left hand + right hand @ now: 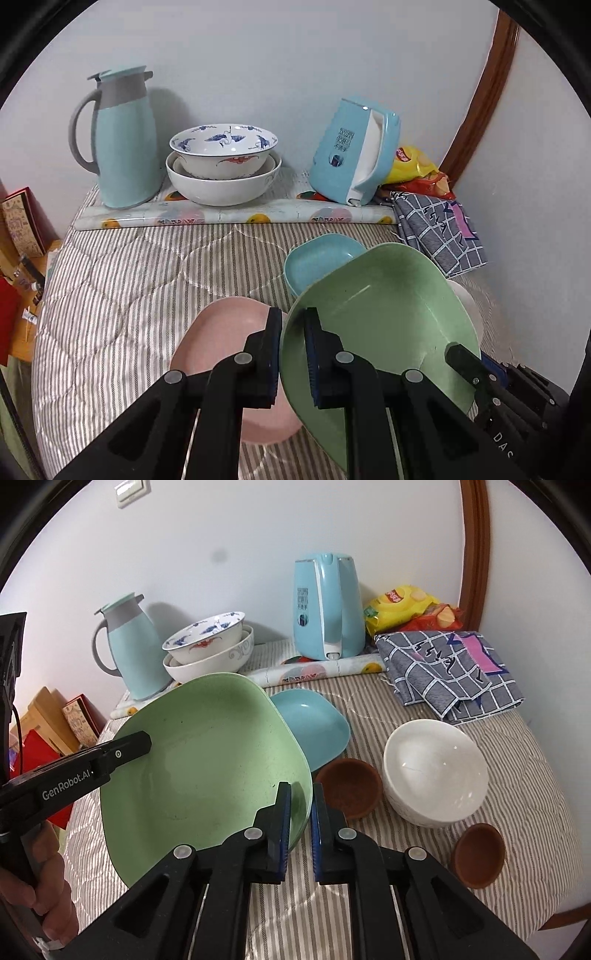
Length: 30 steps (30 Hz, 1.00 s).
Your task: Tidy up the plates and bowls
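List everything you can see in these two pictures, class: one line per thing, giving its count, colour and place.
green plate: 1, green, held tilted above the bed between both grippers
blue plate: 1, light blue, on the bed behind the green plate
pink plate: 1, pink, on the bed beneath the left gripper
white bowl: 1, white, on the bed, right side
brown bowls: 2, brown, beside and in front of the white bowl
stacked bowls: 2, white, upper one patterned, at the back
jug: 1, pale blue, back left
kettle: 1, blue, back
snack bags: yellow and red, back right
cloth: 1, blue checked, right
left gripper: black, shut on the plate's rim
right gripper: black, shut on the opposite rim
hand: 1, holding the left gripper
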Motion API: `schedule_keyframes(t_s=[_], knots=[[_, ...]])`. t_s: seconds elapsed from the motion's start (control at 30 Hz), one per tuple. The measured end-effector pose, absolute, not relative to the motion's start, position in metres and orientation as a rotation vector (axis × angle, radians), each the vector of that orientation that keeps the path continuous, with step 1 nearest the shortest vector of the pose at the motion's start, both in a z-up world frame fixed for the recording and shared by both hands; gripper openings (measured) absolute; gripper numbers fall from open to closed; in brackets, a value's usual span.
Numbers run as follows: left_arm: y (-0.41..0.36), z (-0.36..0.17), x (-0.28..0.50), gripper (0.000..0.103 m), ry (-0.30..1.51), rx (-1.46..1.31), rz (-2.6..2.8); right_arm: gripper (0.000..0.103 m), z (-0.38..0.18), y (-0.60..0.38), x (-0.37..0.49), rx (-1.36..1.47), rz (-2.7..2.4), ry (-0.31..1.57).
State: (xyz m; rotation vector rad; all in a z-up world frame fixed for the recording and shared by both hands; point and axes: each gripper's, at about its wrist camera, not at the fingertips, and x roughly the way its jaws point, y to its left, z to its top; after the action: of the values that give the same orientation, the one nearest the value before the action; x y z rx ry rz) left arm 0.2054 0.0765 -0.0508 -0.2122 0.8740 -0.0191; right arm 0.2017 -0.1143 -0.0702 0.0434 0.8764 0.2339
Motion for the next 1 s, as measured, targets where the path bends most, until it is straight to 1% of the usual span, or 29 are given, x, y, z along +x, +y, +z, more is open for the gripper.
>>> schedule_keyframes(t_s=[0.4, 1.0], knots=[[0.07, -0.033, 0.171, 0.012, 0.843, -0.224, -0.021, 0.009, -0.048, -0.125, 0.168, 0.061, 0.237, 0.832], [0.067, -0.013, 0.135, 0.012, 0.803, -0.211, -0.007, 0.009, -0.031, -0.128, 0.131, 0.072, 0.244, 0.789]])
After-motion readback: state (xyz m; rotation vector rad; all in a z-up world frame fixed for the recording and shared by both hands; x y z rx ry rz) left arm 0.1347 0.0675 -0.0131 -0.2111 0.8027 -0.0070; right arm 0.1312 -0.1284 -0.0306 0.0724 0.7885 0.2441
